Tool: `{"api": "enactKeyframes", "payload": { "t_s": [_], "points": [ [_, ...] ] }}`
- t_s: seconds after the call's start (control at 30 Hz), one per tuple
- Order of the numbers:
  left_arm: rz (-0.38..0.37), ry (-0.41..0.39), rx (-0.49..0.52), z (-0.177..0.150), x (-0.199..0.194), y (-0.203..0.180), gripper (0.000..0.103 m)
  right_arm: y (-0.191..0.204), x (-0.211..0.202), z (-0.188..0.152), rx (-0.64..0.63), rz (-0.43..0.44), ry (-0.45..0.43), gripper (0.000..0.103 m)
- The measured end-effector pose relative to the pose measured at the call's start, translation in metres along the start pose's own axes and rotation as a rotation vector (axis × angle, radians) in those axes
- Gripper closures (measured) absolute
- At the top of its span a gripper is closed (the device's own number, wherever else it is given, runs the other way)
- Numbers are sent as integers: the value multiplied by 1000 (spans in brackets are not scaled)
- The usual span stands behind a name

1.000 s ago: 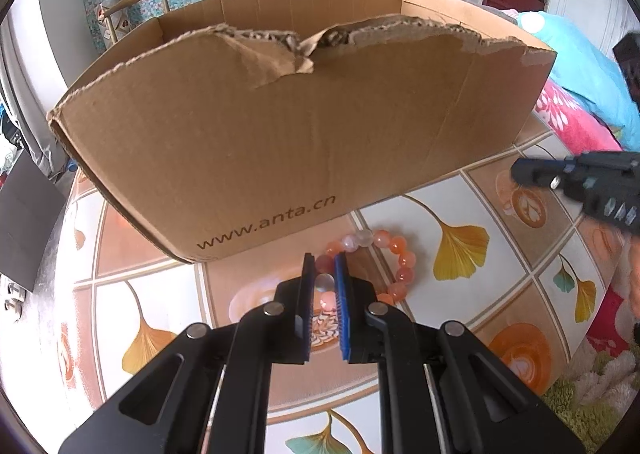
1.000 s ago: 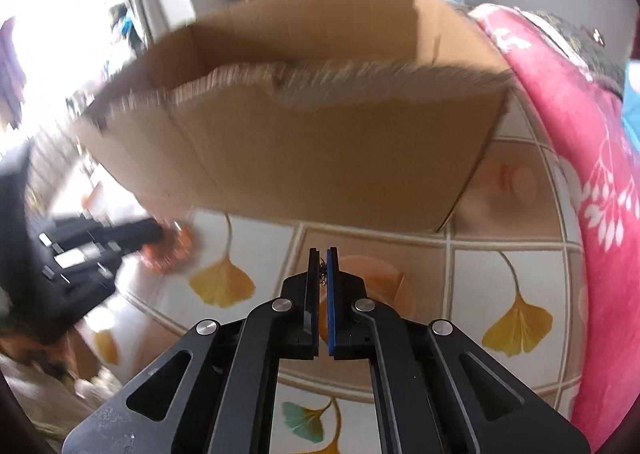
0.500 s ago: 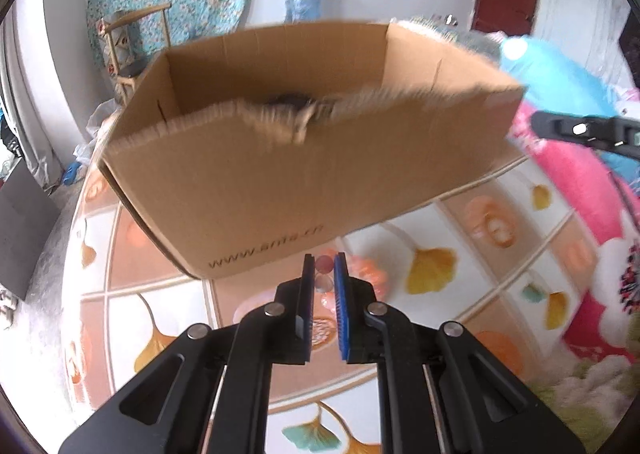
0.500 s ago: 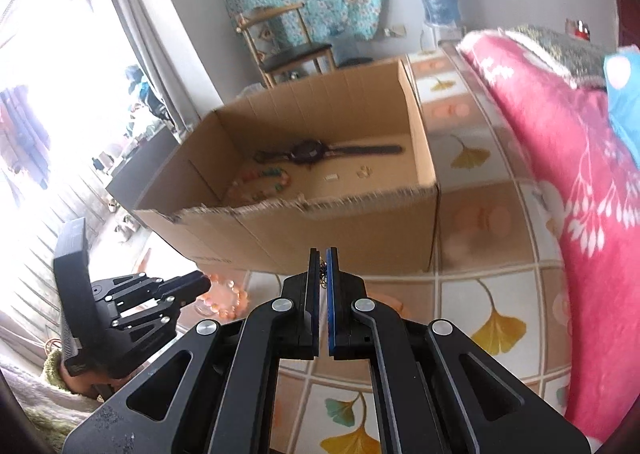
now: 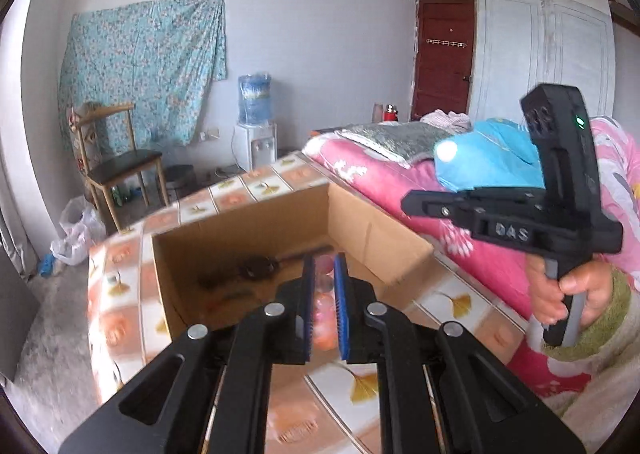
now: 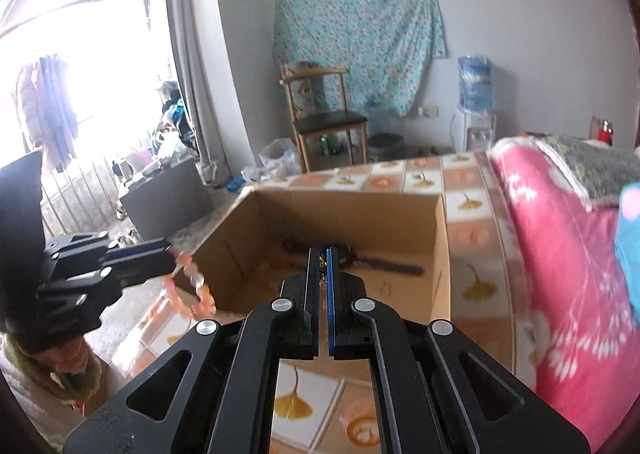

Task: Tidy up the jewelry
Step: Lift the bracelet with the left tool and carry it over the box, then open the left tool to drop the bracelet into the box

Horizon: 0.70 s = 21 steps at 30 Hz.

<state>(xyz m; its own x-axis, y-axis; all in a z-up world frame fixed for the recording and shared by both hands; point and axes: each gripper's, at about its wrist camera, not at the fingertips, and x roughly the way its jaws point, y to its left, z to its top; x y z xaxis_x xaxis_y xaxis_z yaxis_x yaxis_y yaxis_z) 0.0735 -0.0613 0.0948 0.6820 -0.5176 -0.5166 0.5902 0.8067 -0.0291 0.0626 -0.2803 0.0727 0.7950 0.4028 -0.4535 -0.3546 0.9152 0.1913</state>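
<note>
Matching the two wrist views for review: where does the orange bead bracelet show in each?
Left wrist: orange bead bracelet at lower centre, pinched in the left gripper.
Right wrist: it dangles at left from that gripper, beside the box.
Shared landmark: open cardboard box.

You are looking at matt brown corrugated cardboard in the box point(image 6: 440, 254), glossy translucent beads on the bracelet point(image 6: 192, 286), matt black plastic on the left gripper point(image 5: 323, 294), and patterned, glossy-looking tabletop point(image 6: 472, 225) beside soft pink cloth bedding point(image 6: 560, 274).
</note>
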Motion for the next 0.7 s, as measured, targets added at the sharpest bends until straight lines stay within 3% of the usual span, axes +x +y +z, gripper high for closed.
{"api": "enactKeyframes", "payload": {
  "t_s": [0.2, 0.47, 0.57, 0.7],
  "points": [
    [-48, 106, -77, 16, 60, 19, 94, -11, 17, 4, 13, -1, 2, 102],
    [-214, 301, -153, 15, 144, 7, 94, -34, 34, -3, 55, -39, 52, 102],
    [-202, 390, -166, 8, 166, 0, 93, -42, 40, -3, 61, -62, 73, 102],
    [-203, 397, -194, 2, 164, 5, 84, -47, 48, -2, 63, -60, 115, 102]
  ]
}}
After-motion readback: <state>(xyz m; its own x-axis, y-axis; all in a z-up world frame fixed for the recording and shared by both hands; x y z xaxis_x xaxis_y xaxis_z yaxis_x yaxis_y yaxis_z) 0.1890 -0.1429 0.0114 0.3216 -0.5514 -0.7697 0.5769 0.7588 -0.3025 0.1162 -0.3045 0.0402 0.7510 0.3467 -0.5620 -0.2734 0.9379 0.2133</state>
